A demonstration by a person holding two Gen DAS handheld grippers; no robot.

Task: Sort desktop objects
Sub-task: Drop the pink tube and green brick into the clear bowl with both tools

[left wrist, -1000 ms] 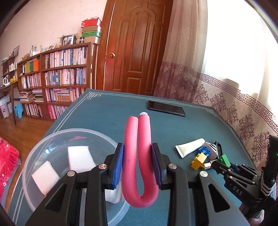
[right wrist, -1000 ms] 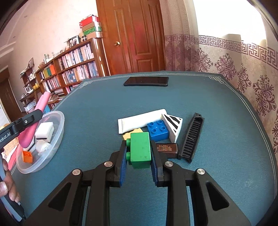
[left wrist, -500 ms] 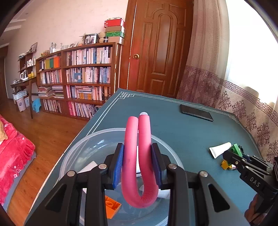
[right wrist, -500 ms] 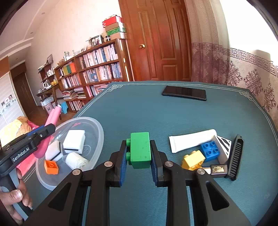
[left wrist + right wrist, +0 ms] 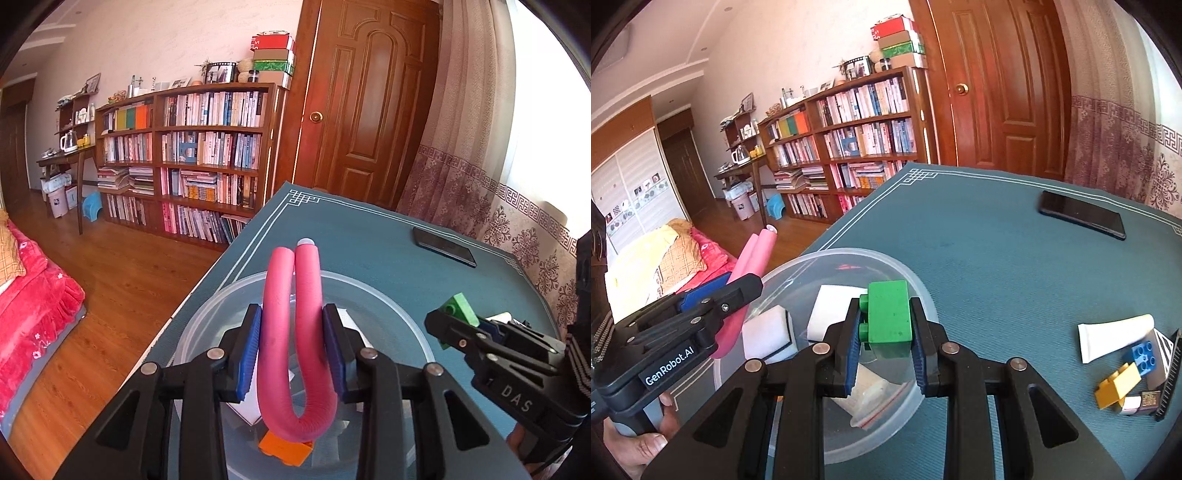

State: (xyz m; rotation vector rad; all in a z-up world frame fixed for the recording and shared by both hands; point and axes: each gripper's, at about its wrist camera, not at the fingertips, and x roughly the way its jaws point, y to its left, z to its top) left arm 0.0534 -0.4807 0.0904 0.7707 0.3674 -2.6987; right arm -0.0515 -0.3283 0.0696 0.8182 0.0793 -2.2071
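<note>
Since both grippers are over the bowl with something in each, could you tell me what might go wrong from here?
The left gripper and right gripper are close together above the bowl, so they might collide. The bent pink tube may spring open on release and flip out. The green brick could bounce off the white blocks.

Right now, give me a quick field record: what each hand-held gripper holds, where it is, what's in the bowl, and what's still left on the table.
left hand-held gripper: shut on pink foam tube, over bowl
right hand-held gripper: shut on green brick, over bowl
in bowl: white blocks, orange brick
left on table: white tube, blue brick, yellow brick, comb, phone
</note>
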